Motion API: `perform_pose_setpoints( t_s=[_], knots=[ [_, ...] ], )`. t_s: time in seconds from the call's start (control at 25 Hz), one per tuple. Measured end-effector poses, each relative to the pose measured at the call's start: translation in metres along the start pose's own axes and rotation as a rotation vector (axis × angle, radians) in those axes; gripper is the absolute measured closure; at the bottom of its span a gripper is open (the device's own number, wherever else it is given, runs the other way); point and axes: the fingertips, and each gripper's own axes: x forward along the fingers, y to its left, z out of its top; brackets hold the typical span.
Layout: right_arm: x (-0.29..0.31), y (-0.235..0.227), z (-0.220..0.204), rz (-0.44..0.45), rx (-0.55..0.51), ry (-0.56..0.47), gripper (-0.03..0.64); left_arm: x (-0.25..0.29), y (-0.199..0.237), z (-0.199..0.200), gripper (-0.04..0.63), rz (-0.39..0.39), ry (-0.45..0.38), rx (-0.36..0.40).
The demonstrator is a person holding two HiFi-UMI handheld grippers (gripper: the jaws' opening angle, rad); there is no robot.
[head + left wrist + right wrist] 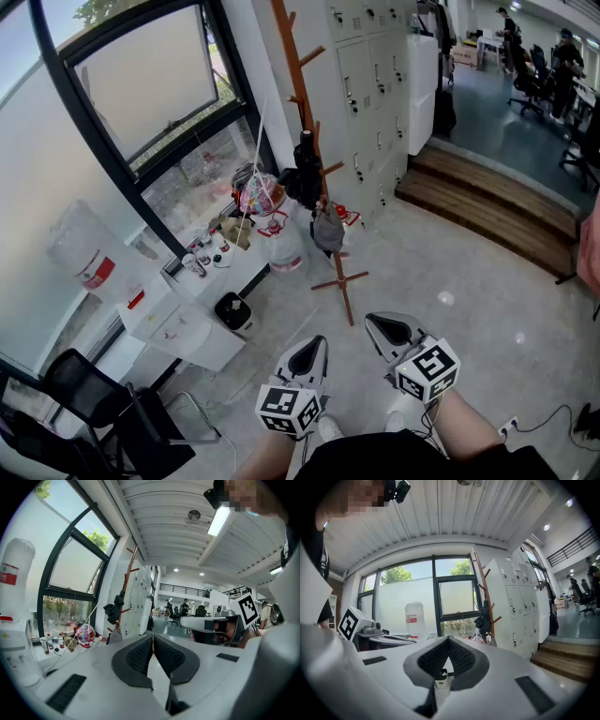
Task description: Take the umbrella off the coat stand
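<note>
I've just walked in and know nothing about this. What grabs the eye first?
The tall wooden coat stand by the window, with a black umbrella hanging on it. Nearer, at the bottom of the head view, the left tongs and right tongs, both shut and empty, point toward it.

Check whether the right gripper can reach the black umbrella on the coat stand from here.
Probably not yet. The right gripper sits close to the person's body, jaws together, while the black umbrella hangs on the coat stand well across the floor. Nothing visible blocks the way.
</note>
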Motion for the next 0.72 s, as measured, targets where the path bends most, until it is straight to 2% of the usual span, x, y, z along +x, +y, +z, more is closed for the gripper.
perform_pose_setpoints(
  t_s=[0.72],
  knots=[
    [0.010, 0.010, 0.001, 0.003, 0.004, -0.003, 0.565, -0.009, 0.014, 0.002, 0.572, 0.013, -0.008, 0.006]
  ],
)
